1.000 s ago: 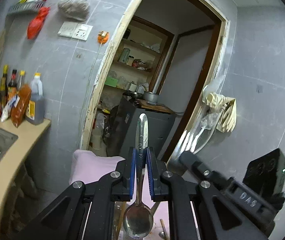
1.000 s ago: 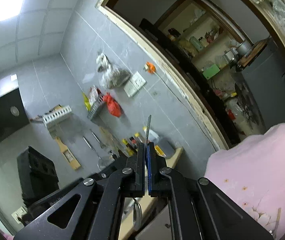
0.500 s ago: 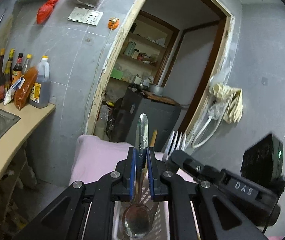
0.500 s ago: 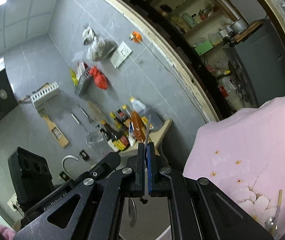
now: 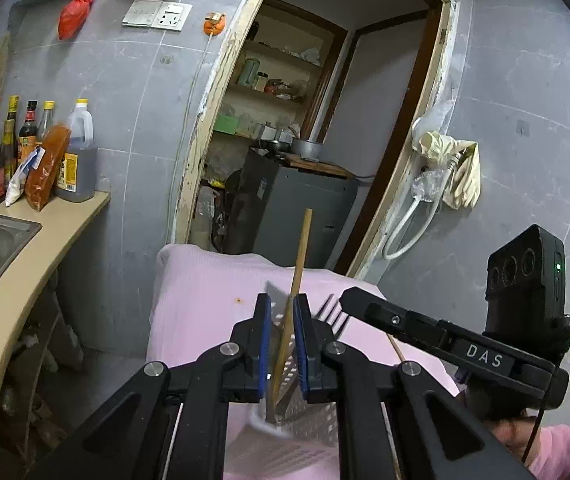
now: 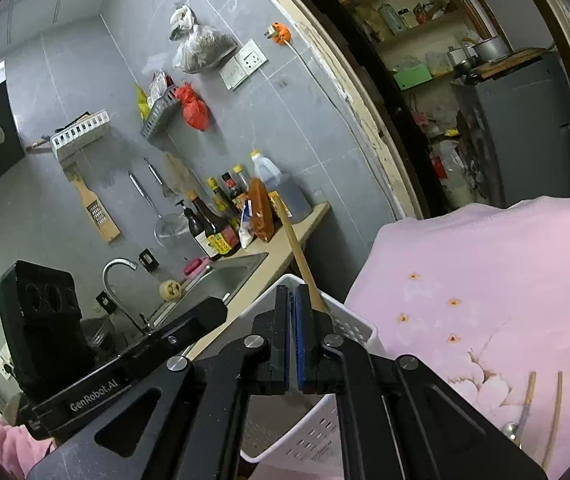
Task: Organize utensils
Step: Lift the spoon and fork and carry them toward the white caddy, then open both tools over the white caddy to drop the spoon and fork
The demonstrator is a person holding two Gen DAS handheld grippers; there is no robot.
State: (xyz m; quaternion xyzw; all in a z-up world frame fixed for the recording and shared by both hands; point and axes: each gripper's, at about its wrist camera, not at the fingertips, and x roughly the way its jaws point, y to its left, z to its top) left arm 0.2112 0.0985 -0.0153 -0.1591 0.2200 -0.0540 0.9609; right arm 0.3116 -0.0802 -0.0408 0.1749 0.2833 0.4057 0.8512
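My left gripper [image 5: 282, 320] hangs over a white perforated basket [image 5: 309, 420], its blue pads a narrow gap apart. No pad presses on anything. A wooden stick [image 5: 299, 264] leaning in the basket shows through that gap. No metal spoon is in sight. Fork tines [image 5: 331, 314] stick up behind my left gripper's right finger, just left of my right gripper [image 5: 355, 300]. In the right wrist view my right gripper [image 6: 293, 292] looks shut with nothing showing between its pads. It sits over the basket [image 6: 359, 322], with the stick [image 6: 297, 248] behind it. My left gripper [image 6: 217, 304] is beside it.
The basket stands on a pink flowered cloth [image 6: 485, 280], where a wooden-handled spoon [image 6: 519, 412] and a chopstick [image 6: 553, 412] lie at the right. A counter with bottles [image 5: 25, 160] and a sink [image 6: 221, 276] runs along the left. A doorway with a grey cabinet [image 5: 305, 212] lies ahead.
Both grippers sank and tilted down toward the basket. The metal spoon has gone from between my left pads. The fork no longer stands above my right pads; its tines sit lower.
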